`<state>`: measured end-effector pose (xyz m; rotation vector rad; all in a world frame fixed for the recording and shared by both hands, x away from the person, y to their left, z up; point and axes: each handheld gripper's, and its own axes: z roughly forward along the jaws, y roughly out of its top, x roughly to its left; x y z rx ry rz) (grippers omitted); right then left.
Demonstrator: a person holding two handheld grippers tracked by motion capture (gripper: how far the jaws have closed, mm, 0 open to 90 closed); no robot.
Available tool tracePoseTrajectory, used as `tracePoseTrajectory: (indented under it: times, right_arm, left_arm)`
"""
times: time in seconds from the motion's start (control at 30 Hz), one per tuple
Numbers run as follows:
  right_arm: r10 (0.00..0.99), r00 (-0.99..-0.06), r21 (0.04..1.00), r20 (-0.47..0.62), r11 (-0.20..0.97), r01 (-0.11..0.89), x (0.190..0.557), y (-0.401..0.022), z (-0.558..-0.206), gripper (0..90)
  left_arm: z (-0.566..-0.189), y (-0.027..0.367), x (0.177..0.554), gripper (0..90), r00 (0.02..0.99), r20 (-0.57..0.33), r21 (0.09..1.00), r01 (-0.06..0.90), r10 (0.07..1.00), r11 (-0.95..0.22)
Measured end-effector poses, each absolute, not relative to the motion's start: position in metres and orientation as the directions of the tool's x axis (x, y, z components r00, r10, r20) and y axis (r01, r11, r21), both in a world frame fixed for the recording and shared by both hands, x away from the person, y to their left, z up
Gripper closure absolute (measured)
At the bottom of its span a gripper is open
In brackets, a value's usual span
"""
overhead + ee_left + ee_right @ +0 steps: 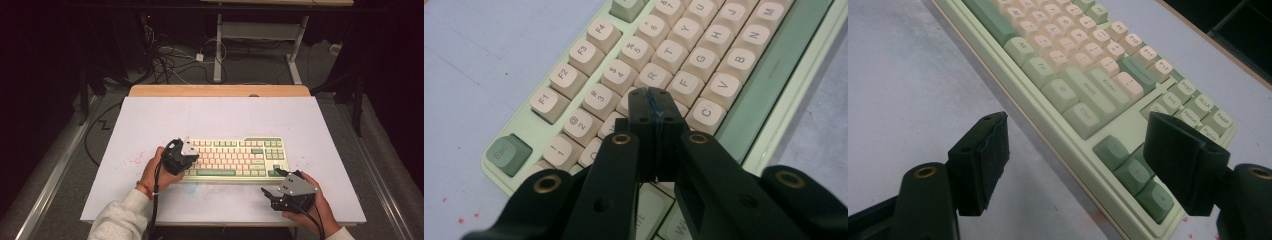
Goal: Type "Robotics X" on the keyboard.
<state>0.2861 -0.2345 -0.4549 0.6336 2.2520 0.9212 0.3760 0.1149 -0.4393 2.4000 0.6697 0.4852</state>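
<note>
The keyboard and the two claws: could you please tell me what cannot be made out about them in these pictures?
- Left gripper view: the shut left claw covers the keys beneath it on the keyboard, so any contact is hidden.
- High view: the key legends are too small to read.
- Right gripper view: the far key rows blur; the open right claw has jaws that hide part of the arrow keys.

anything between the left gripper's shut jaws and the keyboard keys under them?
Nothing visible. The left gripper, jaws shut, sits right over the keyboard near the letter keys, tips hiding the key below. Whether they touch it can't be told.
</note>
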Motion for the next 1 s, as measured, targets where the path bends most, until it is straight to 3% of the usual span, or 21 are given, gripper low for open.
tracePoseTrajectory:
  times: [0.3,0.57,1.0]
  right_arm:
    - [0.623,-0.694,0.742,-0.361,0.643,0.191,0.286,-0.235,-0.455,26.4]
    - [0.627,-0.69,0.742,-0.361,0.641,0.194,0.286,-0.235,-0.454,26.3]
    - [0.628,-0.69,0.743,-0.361,0.641,0.194,0.286,-0.235,-0.454,26.3]
  left_arm:
    - [-0.437,0.115,0.373,78.3,0.806,0.198,0.644,0.322,0.558,-0.694]
    - [-0.434,0.115,0.367,57.7,0.785,0.227,0.671,0.302,0.576,-0.677]
    - [-0.433,0.116,0.363,34.9,0.761,0.256,0.696,0.283,0.597,-0.66]
